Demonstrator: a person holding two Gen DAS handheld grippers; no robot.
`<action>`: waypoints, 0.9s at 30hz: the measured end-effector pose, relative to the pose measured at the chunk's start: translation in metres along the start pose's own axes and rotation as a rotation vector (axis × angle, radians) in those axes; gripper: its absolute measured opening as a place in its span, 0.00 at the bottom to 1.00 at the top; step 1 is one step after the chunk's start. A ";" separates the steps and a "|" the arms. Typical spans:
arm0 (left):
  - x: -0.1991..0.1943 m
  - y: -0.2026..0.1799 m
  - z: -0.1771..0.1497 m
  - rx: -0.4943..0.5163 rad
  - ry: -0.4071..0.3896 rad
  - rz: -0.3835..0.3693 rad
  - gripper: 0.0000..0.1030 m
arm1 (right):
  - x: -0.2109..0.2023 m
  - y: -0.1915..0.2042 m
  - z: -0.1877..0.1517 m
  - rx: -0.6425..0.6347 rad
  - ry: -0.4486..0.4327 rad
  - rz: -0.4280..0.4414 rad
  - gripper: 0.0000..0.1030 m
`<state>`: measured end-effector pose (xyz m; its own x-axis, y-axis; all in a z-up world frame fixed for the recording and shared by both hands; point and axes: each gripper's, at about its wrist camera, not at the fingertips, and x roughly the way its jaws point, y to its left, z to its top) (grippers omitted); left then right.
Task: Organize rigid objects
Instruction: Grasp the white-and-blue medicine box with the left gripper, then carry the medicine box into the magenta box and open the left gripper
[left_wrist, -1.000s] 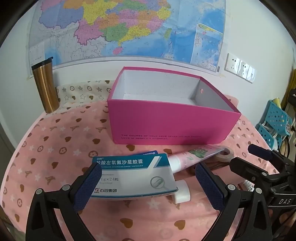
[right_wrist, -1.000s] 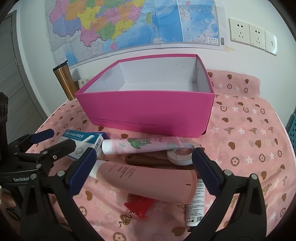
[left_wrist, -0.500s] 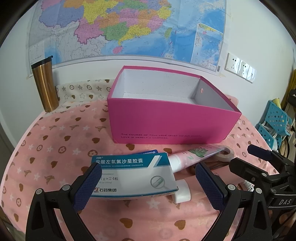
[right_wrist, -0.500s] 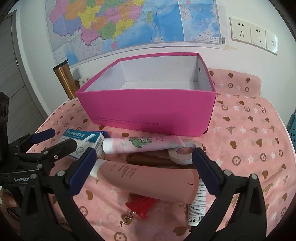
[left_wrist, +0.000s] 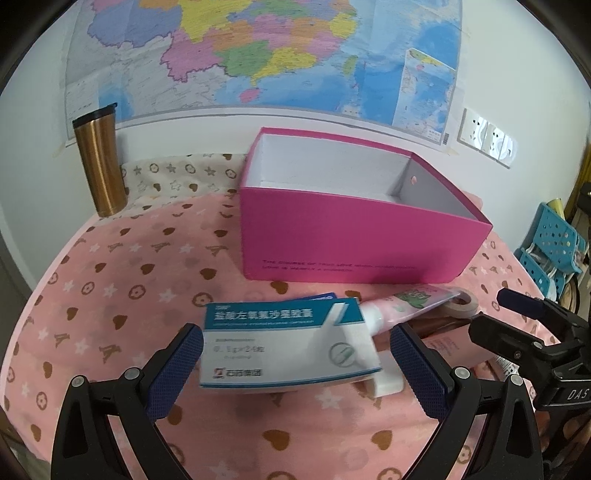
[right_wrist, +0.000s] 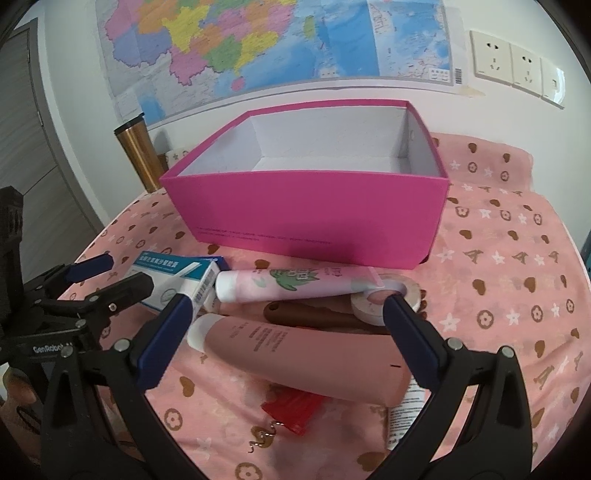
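Left hand-held gripper (left_wrist: 295, 360), jaws wide and empty, straddled the medicine carton (left_wrist: 284, 343) lying before the pink box (left_wrist: 354, 240); light, crushable card, best pinched across its short sides.

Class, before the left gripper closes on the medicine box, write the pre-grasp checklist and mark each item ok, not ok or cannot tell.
1. Left gripper open: ok, jaws spread wide.
2. Medicine box between its fingers: ok, it lies in the gap.
3. Pads touching the medicine box: cannot tell.
4. Pink box ready to receive: ok, open top, nothing visible inside.
5. Neighbours apart: not ok, the patterned tube lies against the medicine box's right end.
6. Right gripper out of the way: ok, open over the large pink tube.
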<state>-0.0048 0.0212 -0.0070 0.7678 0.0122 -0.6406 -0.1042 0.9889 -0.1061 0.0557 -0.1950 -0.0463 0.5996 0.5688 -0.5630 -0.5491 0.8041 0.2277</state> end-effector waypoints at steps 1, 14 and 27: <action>-0.001 0.003 -0.001 0.000 0.000 -0.002 1.00 | 0.001 0.002 0.000 -0.005 0.003 0.009 1.00; 0.009 0.043 -0.009 -0.011 0.066 -0.002 0.77 | 0.041 0.046 0.000 -0.108 0.118 0.180 0.74; 0.021 0.054 -0.021 -0.078 0.171 -0.207 0.62 | 0.075 0.055 0.007 -0.079 0.202 0.283 0.50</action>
<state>-0.0075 0.0723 -0.0417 0.6606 -0.2203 -0.7177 -0.0099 0.9533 -0.3017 0.0741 -0.1071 -0.0704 0.2942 0.7153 -0.6338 -0.7249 0.5992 0.3398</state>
